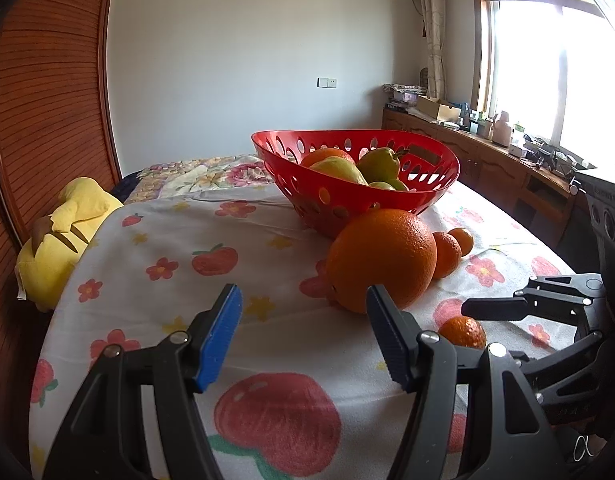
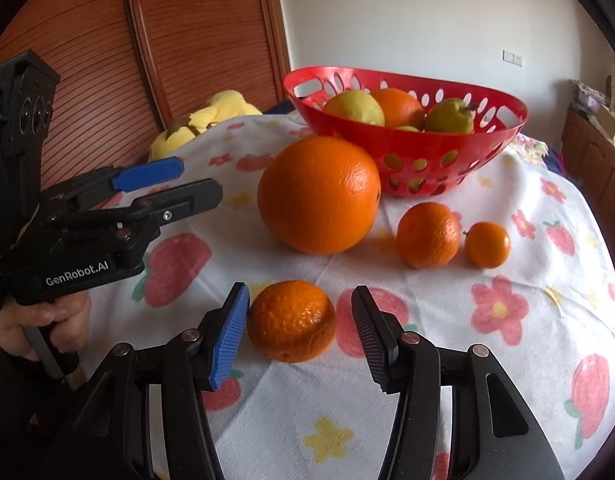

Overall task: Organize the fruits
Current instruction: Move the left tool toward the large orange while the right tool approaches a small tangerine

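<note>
1. Showing only in the right wrist view, the person's left hand [image 2: 47,320] is gripping the left gripper [image 2: 179,180] handle; the window [image 1: 547,64] is appearing only in the left wrist view.
2. Sitting on the flower-printed cloth [image 2: 447,360], the perforated red plastic basket [image 2: 447,148] is holding pears [image 2: 353,108] and an orange; the large orange [image 2: 319,196] is showing dimpled peel.
3. Standing wide open and empty, the right gripper [image 2: 301,320] is bracketing the wrinkled mandarin [image 2: 291,320] without touching it.
4. Gaping open and empty too, the left gripper is hovering just left of the large orange.
</note>
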`<move>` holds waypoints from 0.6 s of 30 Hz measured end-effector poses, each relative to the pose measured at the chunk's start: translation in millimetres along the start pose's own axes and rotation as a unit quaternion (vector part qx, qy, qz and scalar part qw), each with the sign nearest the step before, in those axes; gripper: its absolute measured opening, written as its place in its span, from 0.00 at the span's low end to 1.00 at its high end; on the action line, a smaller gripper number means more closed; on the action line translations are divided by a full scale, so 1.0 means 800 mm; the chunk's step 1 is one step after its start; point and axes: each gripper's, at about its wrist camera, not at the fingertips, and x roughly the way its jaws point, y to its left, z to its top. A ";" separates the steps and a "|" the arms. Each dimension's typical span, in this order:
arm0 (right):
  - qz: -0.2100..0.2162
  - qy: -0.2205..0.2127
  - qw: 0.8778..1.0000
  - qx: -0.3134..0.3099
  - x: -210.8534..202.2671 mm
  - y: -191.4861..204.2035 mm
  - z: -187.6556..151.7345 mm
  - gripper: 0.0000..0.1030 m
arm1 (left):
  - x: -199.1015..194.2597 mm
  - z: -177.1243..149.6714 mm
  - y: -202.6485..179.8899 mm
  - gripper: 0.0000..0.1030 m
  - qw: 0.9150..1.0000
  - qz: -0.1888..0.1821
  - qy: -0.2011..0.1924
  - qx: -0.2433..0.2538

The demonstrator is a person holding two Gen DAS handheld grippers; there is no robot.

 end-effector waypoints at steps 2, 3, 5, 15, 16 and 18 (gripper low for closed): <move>0.003 0.003 1.000 -0.001 0.001 0.001 -0.001 0.52 | 0.000 0.000 0.000 0.63 1.000 -0.001 0.000 0.000; 0.004 0.004 1.000 -0.002 0.002 0.002 -0.001 0.52 | 0.000 0.000 0.000 0.63 1.000 -0.001 -0.001 0.000; 0.007 0.008 1.000 -0.003 0.004 0.003 -0.003 0.52 | 0.000 0.000 0.000 0.63 1.000 0.000 0.000 -0.001; 0.013 0.018 1.000 -0.016 0.007 0.010 -0.009 0.46 | 0.000 0.000 -0.002 0.63 1.000 0.001 0.001 0.005; 0.009 0.015 1.000 -0.016 0.005 0.009 -0.009 0.45 | -0.001 0.000 -0.003 0.63 1.000 0.001 0.001 0.006; -0.001 0.005 1.000 -0.012 -0.001 0.001 -0.010 0.45 | 0.000 0.000 -0.004 0.63 1.000 -0.001 0.002 0.008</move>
